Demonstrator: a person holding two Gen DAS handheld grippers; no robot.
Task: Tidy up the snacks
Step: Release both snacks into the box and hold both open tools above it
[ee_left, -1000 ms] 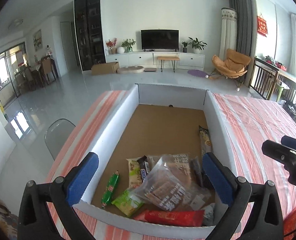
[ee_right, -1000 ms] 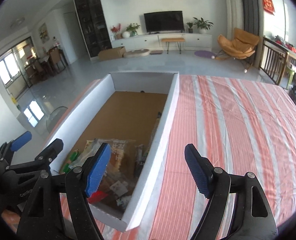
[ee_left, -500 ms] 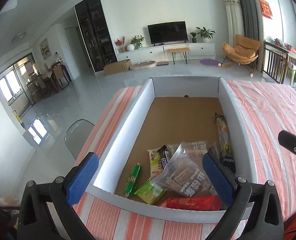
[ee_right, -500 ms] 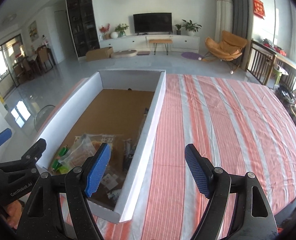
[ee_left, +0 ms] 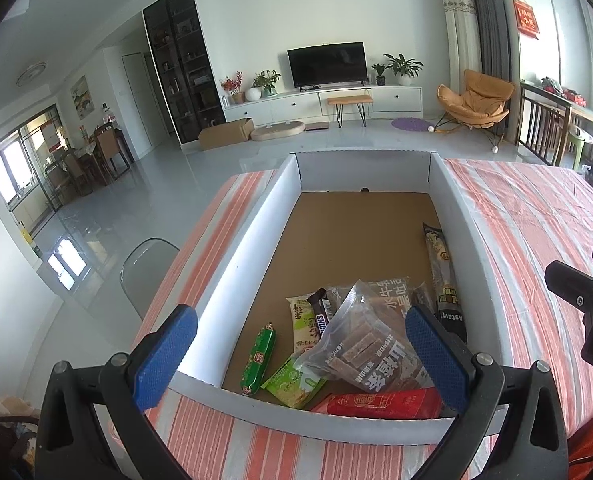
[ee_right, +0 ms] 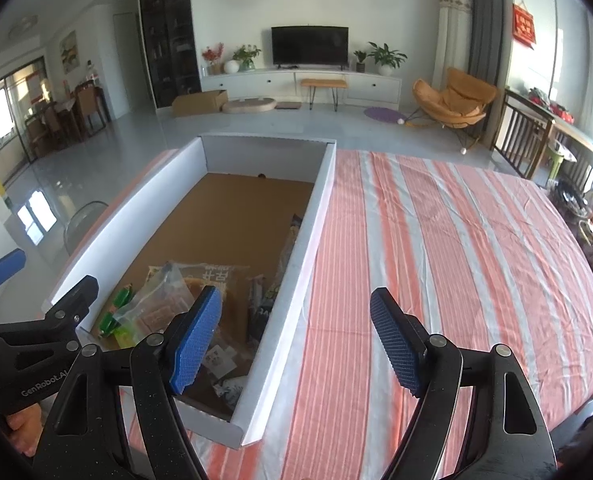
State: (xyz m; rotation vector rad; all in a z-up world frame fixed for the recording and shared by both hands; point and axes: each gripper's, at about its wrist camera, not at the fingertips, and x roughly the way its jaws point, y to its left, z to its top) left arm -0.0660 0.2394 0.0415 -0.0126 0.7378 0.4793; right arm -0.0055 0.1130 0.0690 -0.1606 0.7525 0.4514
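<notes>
Blue ribbed pads stand wide apart on both tools, with nothing between them: the left hand-held gripper hangs over the near end of the box, and the right hand-held gripper straddles the box's right wall, one pad over the snacks and the other over bare cloth. The worktop wears an orange-and-white striped cloth, and on it lies a long, shallow box with white walls and a brown cardboard floor. All the snacks are heaped at its near end, at about 6 o'clock inside the box. A red packet lies along the near wall; just beyond it a clear bag of brown bars rests on top of the pile, overlapping a light green pouch at its 8 o'clock. A small green sausage stick lies by itself at 9 o'clock of the heap, close to the left wall. A dark chocolate bar crosses a pale wrapper behind the bag, and a long dark packet stretches along the right wall towards 1 o'clock. The far half of the box floor is bare cardboard. Past the worktop, across pale glossy floor, a black television sits on a low white cabinet at 12 o'clock, and an orange lounge chair at 2 o'clock.
</notes>
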